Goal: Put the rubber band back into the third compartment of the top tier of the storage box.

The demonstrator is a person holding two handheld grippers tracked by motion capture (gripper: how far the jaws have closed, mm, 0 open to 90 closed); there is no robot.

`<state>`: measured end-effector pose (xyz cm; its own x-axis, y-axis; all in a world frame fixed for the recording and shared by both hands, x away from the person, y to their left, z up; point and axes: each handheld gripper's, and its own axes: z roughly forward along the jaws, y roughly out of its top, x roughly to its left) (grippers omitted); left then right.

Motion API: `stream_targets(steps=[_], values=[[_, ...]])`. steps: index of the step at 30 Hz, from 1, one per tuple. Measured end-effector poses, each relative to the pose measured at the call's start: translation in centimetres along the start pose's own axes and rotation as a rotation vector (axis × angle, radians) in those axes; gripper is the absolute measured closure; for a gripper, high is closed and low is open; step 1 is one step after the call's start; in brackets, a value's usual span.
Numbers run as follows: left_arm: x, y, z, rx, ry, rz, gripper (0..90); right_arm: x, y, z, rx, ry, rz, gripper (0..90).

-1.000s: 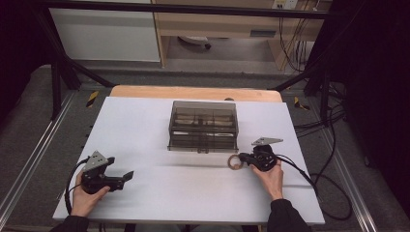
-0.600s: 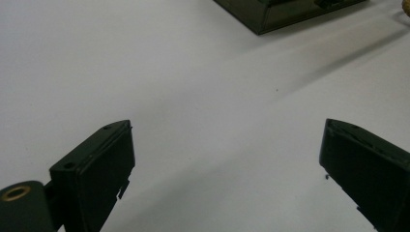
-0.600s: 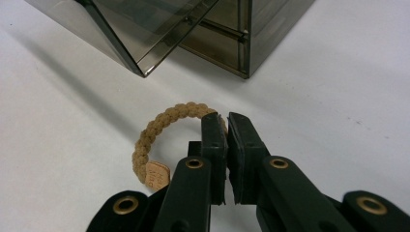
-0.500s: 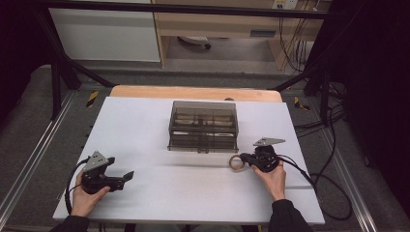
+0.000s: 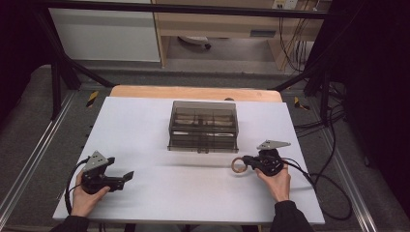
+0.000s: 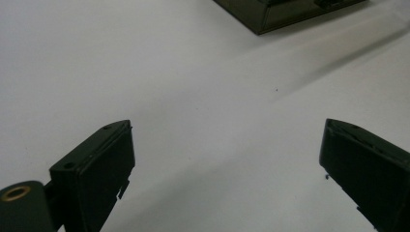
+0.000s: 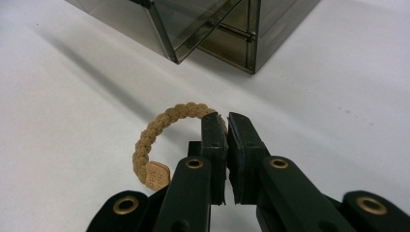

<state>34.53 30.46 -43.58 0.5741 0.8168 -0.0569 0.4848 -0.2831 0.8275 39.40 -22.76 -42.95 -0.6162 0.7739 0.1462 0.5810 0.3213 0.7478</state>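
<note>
— Nothing much has shifted since a second ago: your right gripper (image 5: pixel 247 161) and the bracelet sit where they were, just slightly nearer to you on the table (image 5: pixel 145 125). What do you see around them?

— You have the white table in front of you, with the smoked clear box (image 5: pixel 203 126) standing at its middle, toward the far side. Your right gripper rests on the table near and right of that box, well apart from your left gripper (image 5: pixel 126 176) at the near left.

— And the bracelet?

— You are pinching the tan braided bracelet (image 7: pixel 164 126) on its right-hand part. Your jaws are clamped on the cord, with the rest of the loop sticking out to the left of the jaws and its small tan tag (image 7: pixel 157 175) lying close beside the left jaw. The loop rests just near of the box's front edge.

— Your left gripper?

— Its jaws are spread wide over bare table and grasp nothing.
</note>
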Motion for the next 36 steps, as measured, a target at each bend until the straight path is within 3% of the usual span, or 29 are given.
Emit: stream_targets(steps=[15,36], values=[[0.0,0.0,0.0,0.005,-0.003,0.003,5.0,0.5,-0.3,-1.1,0.004,0.013,0.0,86.2],[0.0,0.0,0.1,0.007,-0.004,0.002,5.0,1.5,0.6,-2.7,0.0,0.018,-0.041,86.2]])
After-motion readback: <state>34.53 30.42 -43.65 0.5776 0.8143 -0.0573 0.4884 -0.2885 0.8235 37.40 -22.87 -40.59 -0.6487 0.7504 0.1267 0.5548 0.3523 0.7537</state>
